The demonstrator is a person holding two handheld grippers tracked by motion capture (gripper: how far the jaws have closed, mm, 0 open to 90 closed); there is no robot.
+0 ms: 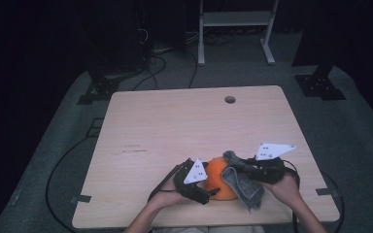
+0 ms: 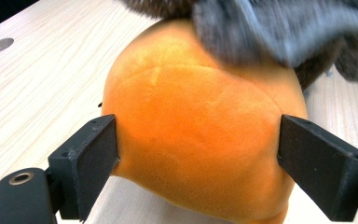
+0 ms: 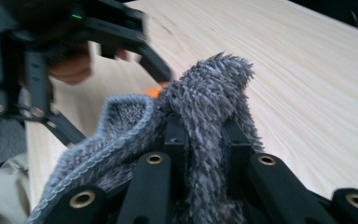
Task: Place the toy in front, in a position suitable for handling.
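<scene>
1. Left gripper (image 1: 209,187): jaws spread wide around the round orange plush ball (image 1: 219,178), one black pad on each flank. In the left gripper view the pads (image 2: 103,151) sit against the plush on both sides of the ball (image 2: 200,140), so it's clamped.
2. Right gripper (image 1: 245,167): jaws pressed together, pinching a fold of the grey fuzzy microfibre cloth (image 1: 242,180). In the right gripper view the cloth (image 3: 205,121) bunches up between the two black jaws and sticks out past the tips.
3. Ball location: on the light wooden table (image 1: 175,126), near edge, a bit right of centre, between the two hands.
4. Cloth location: draped over the top and right side of the ball, touching it; its lower end hangs down to the table on the ball's right. In the left gripper view the cloth (image 2: 279,28) covers the ball's far upper part, blurred.
5. Left hand (image 1: 167,196) comes in from the near edge, right hand (image 1: 284,187) likewise.
6. Round hole (image 1: 230,99) in the table near its far edge, well apart from the work.
</scene>
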